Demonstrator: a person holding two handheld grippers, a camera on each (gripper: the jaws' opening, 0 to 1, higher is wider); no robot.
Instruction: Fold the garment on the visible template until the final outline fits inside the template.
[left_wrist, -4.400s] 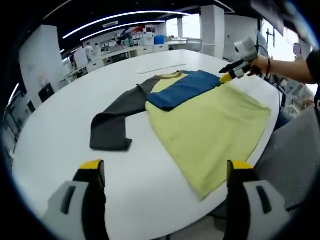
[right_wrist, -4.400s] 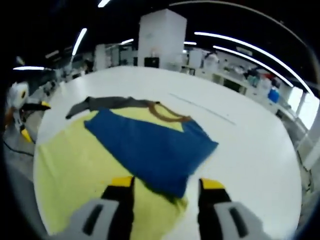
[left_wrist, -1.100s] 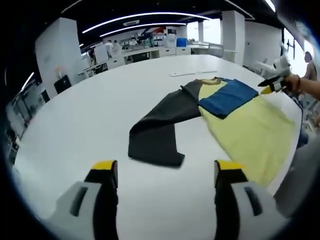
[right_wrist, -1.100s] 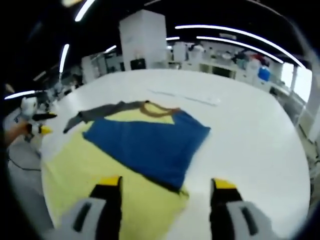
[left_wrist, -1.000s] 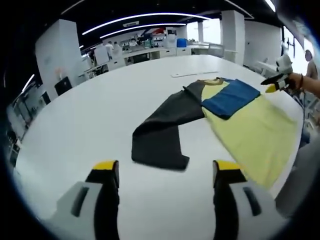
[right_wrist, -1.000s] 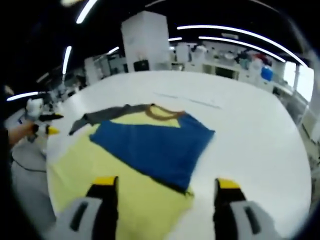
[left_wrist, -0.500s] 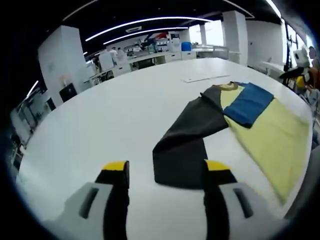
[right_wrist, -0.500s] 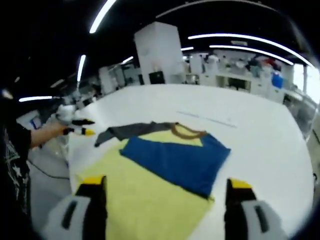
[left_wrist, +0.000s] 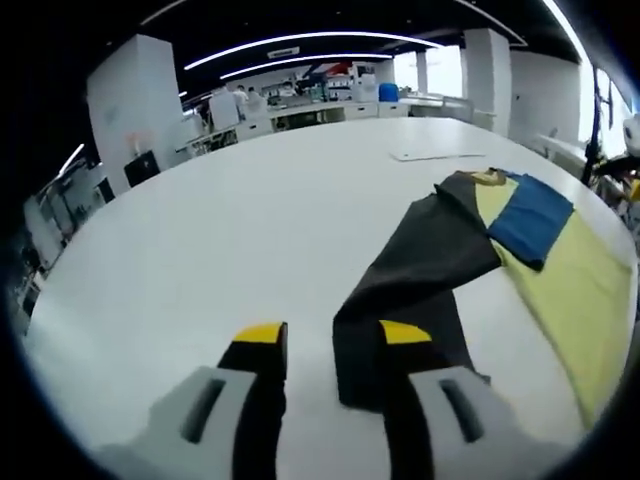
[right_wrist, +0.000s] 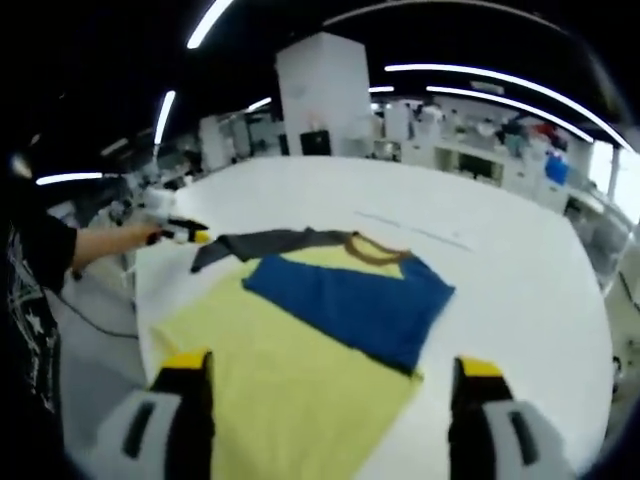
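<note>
One garment lies flat on the white tabletop: a yellow body, a blue sleeve already folded across the chest, and a dark grey sleeve stretched away from the body toward the tabletop's edge. No template outline can be made out under the cloth in either view.

In the left gripper view, the left tongs sit low over the cuff end of the grey sleeve, jaws parted narrowly, one on each side of the cuff's near corner. Whether the cloth is touched yet is hard to tell; nothing is lifted. The same tongs appear at the far left of the right gripper view, held by a hand beside the sleeve's end.

The right tongs hang above the near side of the yellow body, jaws spread wide and holding nothing.

By my judgement the cloth is light, soft knit with no stiffness. It will sag and drag if taken by a single layer in the middle, and it may slide easily on the smooth tabletop. The cuff edge is the sensible hold: pinch both layers at the corner, lift just enough to clear, then carry the sleeve over the body to mirror the blue one. The hem fold would remain after that.
</note>
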